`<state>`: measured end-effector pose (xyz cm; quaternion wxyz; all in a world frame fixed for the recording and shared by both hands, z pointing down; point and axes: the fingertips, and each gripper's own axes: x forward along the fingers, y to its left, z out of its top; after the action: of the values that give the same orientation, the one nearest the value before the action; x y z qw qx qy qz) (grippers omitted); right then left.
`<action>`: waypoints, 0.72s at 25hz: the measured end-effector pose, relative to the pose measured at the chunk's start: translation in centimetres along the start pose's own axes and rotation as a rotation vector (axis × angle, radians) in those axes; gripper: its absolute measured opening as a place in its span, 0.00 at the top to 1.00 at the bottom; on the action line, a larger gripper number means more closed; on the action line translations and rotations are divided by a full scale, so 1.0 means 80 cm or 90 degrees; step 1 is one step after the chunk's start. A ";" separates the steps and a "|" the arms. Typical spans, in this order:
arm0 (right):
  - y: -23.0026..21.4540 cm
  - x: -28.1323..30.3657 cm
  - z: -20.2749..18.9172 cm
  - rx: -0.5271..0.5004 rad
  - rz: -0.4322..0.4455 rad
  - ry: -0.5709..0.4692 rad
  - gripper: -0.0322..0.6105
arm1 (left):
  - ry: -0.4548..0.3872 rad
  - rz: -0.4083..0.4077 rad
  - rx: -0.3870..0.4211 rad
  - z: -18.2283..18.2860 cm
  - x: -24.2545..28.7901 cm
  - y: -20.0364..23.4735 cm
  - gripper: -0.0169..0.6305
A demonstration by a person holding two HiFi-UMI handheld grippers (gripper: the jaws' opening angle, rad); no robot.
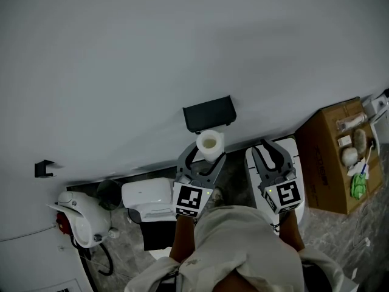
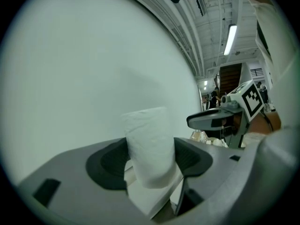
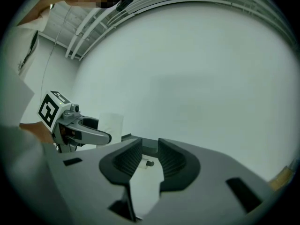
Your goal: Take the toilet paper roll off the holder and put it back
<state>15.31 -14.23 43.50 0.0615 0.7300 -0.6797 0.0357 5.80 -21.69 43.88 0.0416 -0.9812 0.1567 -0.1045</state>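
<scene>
Holding roll (image 1: 210,143) clamped in my left tongs (image 1: 206,158) | right tongs (image 1: 265,152) slightly apart, empty | I should bring it level to holder (image 1: 209,114), grip gentle.

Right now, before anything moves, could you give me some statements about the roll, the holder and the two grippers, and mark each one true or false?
1. The left gripper holds the toilet paper roll between its jaws. True.
2. The roll sits on the black holder. False: it is off the holder, just below it in the head view, gripped by the left gripper.
3. The right gripper grips a second roll. False: its jaws stand a little apart with nothing between them.
4. A cardboard box stands at the right side of the head view. True.
</scene>
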 end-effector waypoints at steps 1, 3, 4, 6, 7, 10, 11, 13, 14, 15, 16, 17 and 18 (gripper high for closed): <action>0.000 0.001 -0.001 0.002 0.002 -0.001 0.79 | 0.001 0.002 0.000 -0.001 0.000 0.000 0.50; 0.000 0.003 -0.001 0.005 0.005 -0.001 0.79 | 0.002 0.004 -0.001 -0.001 0.000 0.001 0.50; 0.000 0.004 -0.001 0.004 0.006 -0.001 0.79 | 0.002 0.005 -0.001 -0.001 0.000 0.002 0.50; 0.000 0.006 0.000 0.002 0.007 -0.001 0.79 | 0.001 0.005 0.000 0.001 0.000 0.003 0.50; -0.001 0.007 0.001 0.002 0.007 -0.001 0.79 | 0.000 0.005 0.000 0.002 0.000 0.003 0.50; -0.001 0.011 0.004 0.001 0.009 -0.002 0.79 | -0.002 0.003 0.002 0.005 0.002 0.005 0.50; 0.000 0.013 0.004 0.001 0.009 -0.003 0.79 | -0.003 0.002 0.002 0.006 0.003 0.007 0.50; 0.001 0.016 0.004 0.003 0.008 -0.003 0.79 | -0.005 0.001 0.003 0.007 0.003 0.010 0.50; 0.001 0.017 0.004 0.004 0.008 -0.004 0.79 | -0.005 0.000 0.004 0.007 0.003 0.011 0.50; 0.001 0.018 0.004 0.005 0.007 -0.003 0.79 | -0.006 -0.001 0.005 0.008 0.003 0.012 0.50; 0.002 0.019 0.004 0.006 0.006 -0.003 0.79 | -0.007 -0.002 0.005 0.009 0.003 0.014 0.50; 0.003 0.021 0.004 0.007 0.004 -0.003 0.79 | -0.009 -0.003 0.005 0.009 0.003 0.015 0.50; 0.003 0.023 0.005 0.006 0.003 -0.003 0.79 | -0.010 -0.005 0.006 0.010 0.003 0.018 0.50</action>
<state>15.17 -16.12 43.37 0.0562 0.7286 -0.6816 0.0373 5.79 -23.06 42.97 0.0468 -0.9824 0.1522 -0.0977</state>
